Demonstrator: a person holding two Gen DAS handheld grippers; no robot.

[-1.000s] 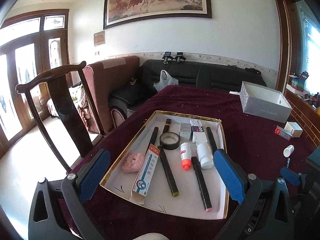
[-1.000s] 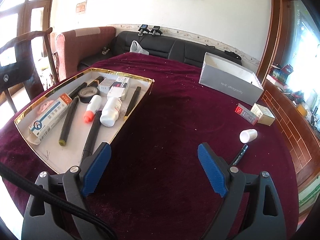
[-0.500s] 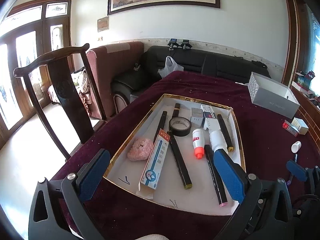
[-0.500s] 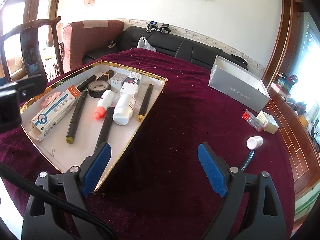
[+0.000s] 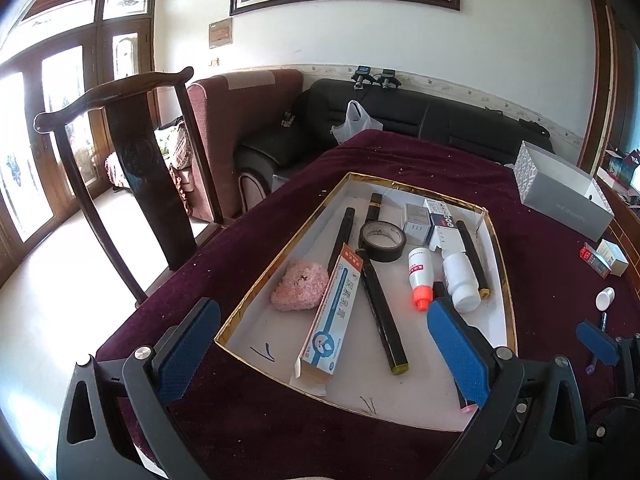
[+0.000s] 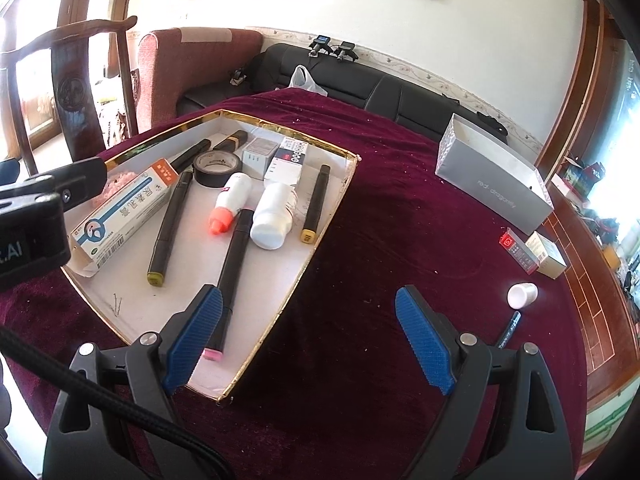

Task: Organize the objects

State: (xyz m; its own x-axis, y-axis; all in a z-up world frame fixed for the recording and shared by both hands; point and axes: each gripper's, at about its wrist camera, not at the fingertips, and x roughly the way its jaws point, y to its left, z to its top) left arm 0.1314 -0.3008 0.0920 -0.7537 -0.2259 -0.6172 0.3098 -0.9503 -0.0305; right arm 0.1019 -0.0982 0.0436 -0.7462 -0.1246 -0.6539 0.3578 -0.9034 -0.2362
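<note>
A gold-rimmed white tray (image 5: 280, 248) (image 6: 332, 208) lies on the maroon cloth. In it are a toothpaste box (image 5: 334, 316) (image 6: 120, 212), a black tape roll (image 5: 382, 240) (image 6: 218, 166), a pink sponge (image 5: 300, 290), several black markers (image 5: 382, 308) (image 6: 168, 224), an orange-capped bottle (image 5: 420, 276) (image 6: 232, 204), a white bottle (image 5: 462, 276) (image 6: 274, 216) and small boxes (image 5: 438, 220) (image 6: 286, 158). My left gripper (image 5: 324, 356) hovers open over the tray's near edge. My right gripper (image 6: 310, 340) stands open above the tray's right corner, nothing between its fingers.
A grey open box (image 6: 492, 176) (image 5: 560, 196) sits at the far right. Two small cartons (image 6: 534, 254) (image 5: 604, 258), a white cap (image 6: 522, 294) (image 5: 605, 298) and a pen (image 6: 508, 330) lie on the cloth to the right. A dark wooden chair (image 5: 132, 176) stands left of the table.
Both grippers have moved closer over the tray and sunk a little; the tray looms larger in both views. Both have stayed open.
</note>
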